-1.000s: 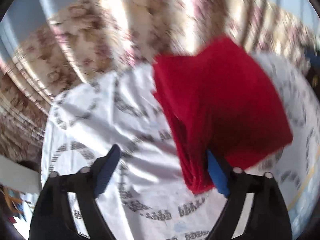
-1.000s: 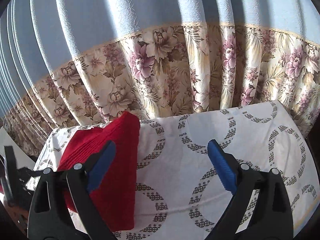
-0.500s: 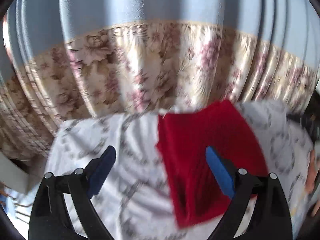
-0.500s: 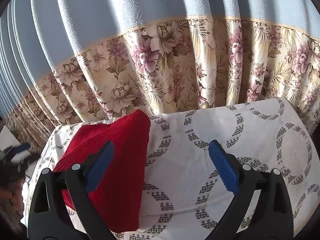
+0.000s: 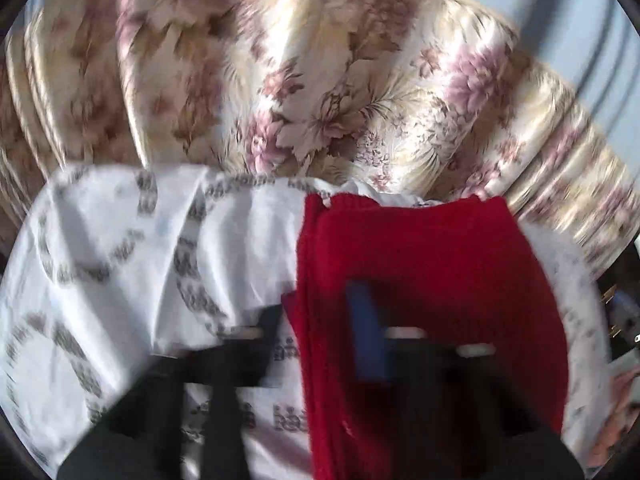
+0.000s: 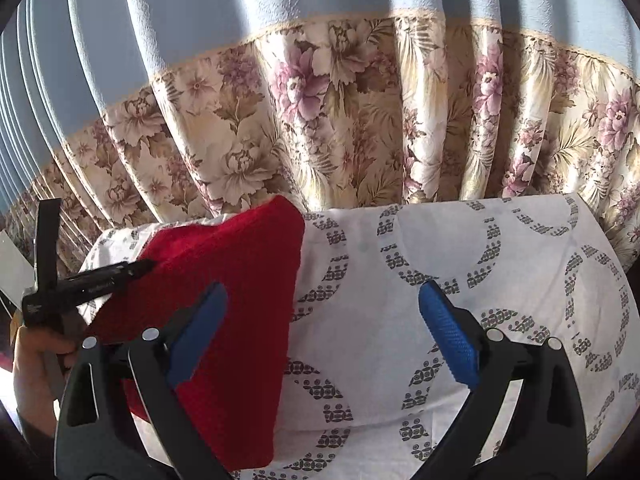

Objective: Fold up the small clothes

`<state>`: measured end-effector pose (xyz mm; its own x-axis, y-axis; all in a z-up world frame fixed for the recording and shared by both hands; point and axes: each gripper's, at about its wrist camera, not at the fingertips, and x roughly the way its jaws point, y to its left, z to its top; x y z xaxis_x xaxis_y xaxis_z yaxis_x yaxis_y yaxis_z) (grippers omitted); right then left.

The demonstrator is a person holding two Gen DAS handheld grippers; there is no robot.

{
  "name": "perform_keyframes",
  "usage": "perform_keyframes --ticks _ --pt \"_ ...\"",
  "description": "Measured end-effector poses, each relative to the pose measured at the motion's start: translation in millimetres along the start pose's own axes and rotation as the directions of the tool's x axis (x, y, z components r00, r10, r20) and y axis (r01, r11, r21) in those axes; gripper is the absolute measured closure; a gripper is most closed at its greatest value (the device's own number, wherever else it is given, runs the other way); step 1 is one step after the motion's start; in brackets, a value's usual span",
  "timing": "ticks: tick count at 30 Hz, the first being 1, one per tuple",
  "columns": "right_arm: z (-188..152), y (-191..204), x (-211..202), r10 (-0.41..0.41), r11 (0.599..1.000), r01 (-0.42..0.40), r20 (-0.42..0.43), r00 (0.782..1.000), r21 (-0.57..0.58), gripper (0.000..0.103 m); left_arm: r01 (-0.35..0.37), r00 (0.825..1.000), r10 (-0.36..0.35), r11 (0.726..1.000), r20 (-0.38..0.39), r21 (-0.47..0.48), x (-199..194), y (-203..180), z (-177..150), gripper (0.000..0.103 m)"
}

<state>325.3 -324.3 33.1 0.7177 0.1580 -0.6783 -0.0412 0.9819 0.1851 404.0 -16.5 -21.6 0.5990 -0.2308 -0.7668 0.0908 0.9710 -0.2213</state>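
Note:
A folded red knit cloth [image 5: 420, 280] [image 6: 240, 280] lies on a table under a white sheet with grey rings [image 5: 120, 280] [image 6: 480, 248]. My left gripper [image 5: 316, 308] is closing its jaws over the cloth's left edge, and red folds sit between the pads; the view is blurred. In the right wrist view the left gripper [image 6: 140, 266] shows as a narrow black tip pinching that edge, with a hand [image 6: 36, 360] behind it. My right gripper [image 6: 322, 292] hangs open above the cloth's right edge, its left blue pad over the red and its right pad over bare sheet.
A curtain, blue above and floral below [image 6: 320, 120] [image 5: 320, 100], hangs right behind the table's far edge. The sheet to the right of the cloth is bare. A pale flat object [image 6: 12, 264] stands off the table's left side.
The left gripper swung in over the cloth's left edge and its wide jaws came together on the folds. It now shows in the right wrist view. The right gripper stayed open and sank slightly.

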Motion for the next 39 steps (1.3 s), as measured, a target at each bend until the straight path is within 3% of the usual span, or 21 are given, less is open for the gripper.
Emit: perform_keyframes --ticks 3,7,9,11,12,16,20,23,28,33,39 --pt "-2 2 1 -0.002 1.000 0.002 -0.005 1.000 -0.008 0.006 -0.059 0.998 0.058 0.998 0.030 0.027 -13 0 -10 0.099" --pt "-2 4 1 -0.002 1.000 0.002 0.001 1.000 -0.012 0.006 -0.136 0.991 0.136 0.989 0.000 0.055 -3 0 -25 0.094" --pt "-3 7 3 0.001 1.000 -0.001 -0.003 1.000 -0.019 0.006 -0.200 0.980 0.200 0.978 0.003 0.052 -2 3 -30 0.075" --pt "-5 12 5 -0.003 0.999 0.003 -0.007 1.000 -0.034 0.006 -0.232 0.972 0.232 0.973 0.038 -0.001 -13 13 -31 0.020" --pt "-6 14 6 -0.004 0.999 0.004 -0.007 1.000 -0.039 0.005 -0.230 0.970 0.233 0.972 0.073 -0.042 -27 20 -31 0.014" --pt "-9 21 9 -0.006 0.999 0.005 -0.009 1.000 -0.049 0.004 -0.150 0.979 0.160 0.985 0.124 -0.089 -64 24 -33 0.013" --pt "-10 29 13 -0.005 0.998 0.005 -0.008 1.000 -0.063 0.003 -0.081 0.985 0.084 0.996 0.150 -0.028 -75 -2 -39 0.009" --pt "-10 32 13 -0.005 0.998 0.005 0.001 1.000 -0.061 0.003 -0.103 0.984 0.098 0.994 0.150 0.026 -63 -23 -41 0.009" --pt "-9 34 12 -0.001 0.998 0.002 0.014 1.000 -0.063 0.003 -0.153 0.978 0.144 0.987 0.150 0.048 -36 -28 -47 0.008" --pt "-8 32 20 0.015 0.999 -0.015 0.023 1.000 -0.035 0.003 -0.099 0.985 0.096 0.995 0.141 0.015 -28 -17 -53 0.007" --pt "-15 39 47 0.054 0.999 -0.054 -0.036 0.998 0.007 0.003 -0.094 0.982 0.093 0.996 0.167 -0.002 -29 -18 -59 0.007"
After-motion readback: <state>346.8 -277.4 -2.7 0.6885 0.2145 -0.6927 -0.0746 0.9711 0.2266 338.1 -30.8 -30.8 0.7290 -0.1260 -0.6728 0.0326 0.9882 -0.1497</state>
